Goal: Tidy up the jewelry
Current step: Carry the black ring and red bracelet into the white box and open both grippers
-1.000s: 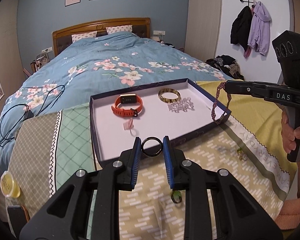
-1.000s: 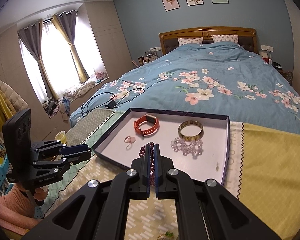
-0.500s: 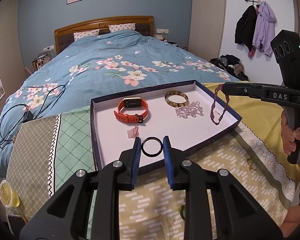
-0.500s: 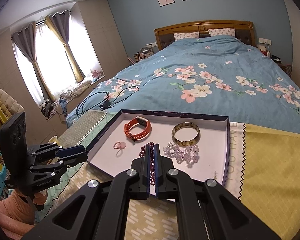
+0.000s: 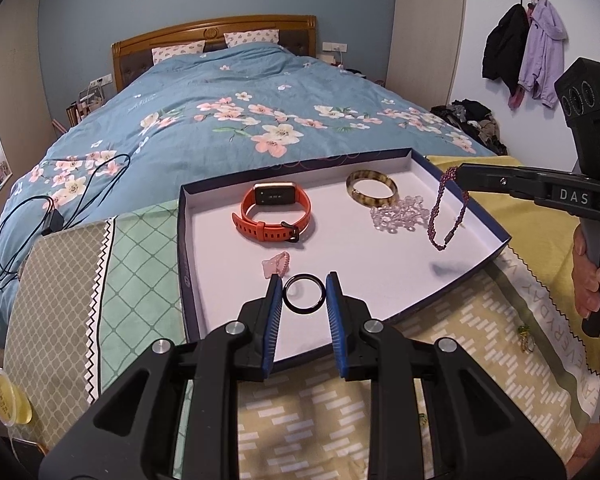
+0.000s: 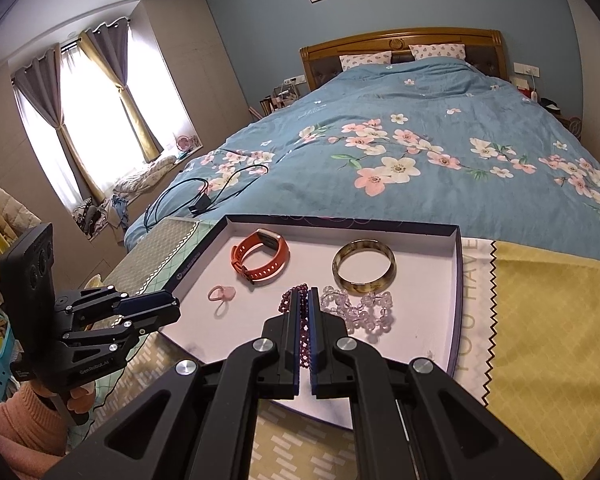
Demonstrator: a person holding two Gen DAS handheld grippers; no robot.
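Observation:
A shallow tray (image 5: 188,240) with a white floor lies on the bed end; its rim also shows in the right wrist view (image 6: 456,280). In it are an orange watch (image 5: 274,212), an amber bangle (image 5: 372,192), a clear bead bracelet (image 5: 400,214) and a pink ring (image 5: 277,264). My left gripper (image 5: 303,294) is shut on a black ring (image 5: 303,293), held over the tray's near part. My right gripper (image 6: 307,304) is shut on a purple bead bracelet (image 5: 446,208), which hangs over the tray's right side.
A patterned cloth (image 5: 340,412) covers the bed end under the tray. Small green jewelry pieces (image 5: 525,338) lie on it at the right. A black cable (image 5: 28,220) lies on the blue quilt at the left. A yellow lid (image 5: 4,400) sits at the lower left.
Both grippers have moved forward over the tray. The purple bracelet went from outside the tray's right edge to above its floor. The black ring now hangs above the tray's near part.

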